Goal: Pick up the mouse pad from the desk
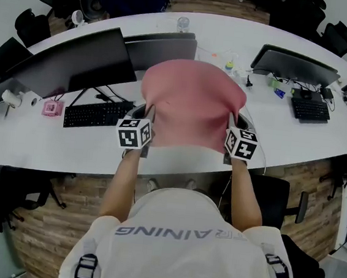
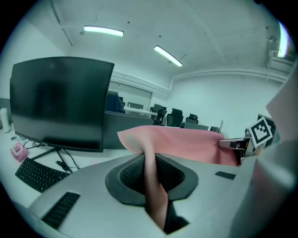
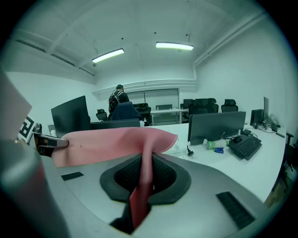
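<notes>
My left gripper point(image 1: 148, 110) and right gripper point(image 1: 233, 120) are each pinched nearly closed on a near corner of the pink mouse pad point(image 1: 192, 103). It is stretched between them above the white desk point(image 1: 49, 147). It hides part of a dark monitor point(image 1: 161, 46) behind, and a black keyboard point(image 1: 97, 114) lies just to its left.

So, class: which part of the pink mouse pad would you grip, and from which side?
Its left and right edges by the near corners, approached from the near side. The mouse pad is a thin, limp sheet, so jaws close easily over an edge, and two spaced holds keep it spread. The left gripper and right gripper hold it just so, both shut on it.
</notes>
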Available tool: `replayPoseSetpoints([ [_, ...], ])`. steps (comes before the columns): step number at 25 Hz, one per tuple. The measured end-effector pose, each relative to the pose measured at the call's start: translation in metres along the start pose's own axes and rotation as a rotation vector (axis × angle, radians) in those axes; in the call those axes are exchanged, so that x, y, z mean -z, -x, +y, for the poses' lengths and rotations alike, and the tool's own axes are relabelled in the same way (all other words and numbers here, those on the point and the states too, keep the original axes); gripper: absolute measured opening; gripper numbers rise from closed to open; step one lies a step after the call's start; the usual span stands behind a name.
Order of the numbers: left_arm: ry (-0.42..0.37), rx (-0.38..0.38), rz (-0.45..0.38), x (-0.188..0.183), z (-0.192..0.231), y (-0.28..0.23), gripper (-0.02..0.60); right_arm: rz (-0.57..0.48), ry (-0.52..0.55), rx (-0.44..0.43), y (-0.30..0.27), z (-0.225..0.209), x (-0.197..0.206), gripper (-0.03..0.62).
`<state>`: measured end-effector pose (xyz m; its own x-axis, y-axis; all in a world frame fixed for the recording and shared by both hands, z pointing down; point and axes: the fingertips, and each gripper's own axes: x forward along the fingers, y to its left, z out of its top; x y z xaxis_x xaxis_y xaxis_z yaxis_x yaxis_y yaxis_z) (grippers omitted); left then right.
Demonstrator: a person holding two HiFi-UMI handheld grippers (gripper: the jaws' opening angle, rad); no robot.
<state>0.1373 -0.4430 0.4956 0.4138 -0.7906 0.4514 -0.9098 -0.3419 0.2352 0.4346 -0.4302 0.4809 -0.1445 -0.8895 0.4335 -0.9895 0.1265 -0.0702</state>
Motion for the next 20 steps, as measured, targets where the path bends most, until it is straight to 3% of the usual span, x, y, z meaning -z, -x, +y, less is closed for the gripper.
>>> replayPoseSetpoints([
  [13, -0.152, -0.029, -0.38, -0.147, -0.026, 0.086, 0.081, -0.346, 0.113, -0.024, 0.062, 0.029, -0.146, 0.061],
  [20, -0.19, -0.061, -0.529, -0.188, -0.031, 0.125, 0.08, -0.508, 0.199, -0.013, 0.098, 0.049, -0.203, 0.061],
])
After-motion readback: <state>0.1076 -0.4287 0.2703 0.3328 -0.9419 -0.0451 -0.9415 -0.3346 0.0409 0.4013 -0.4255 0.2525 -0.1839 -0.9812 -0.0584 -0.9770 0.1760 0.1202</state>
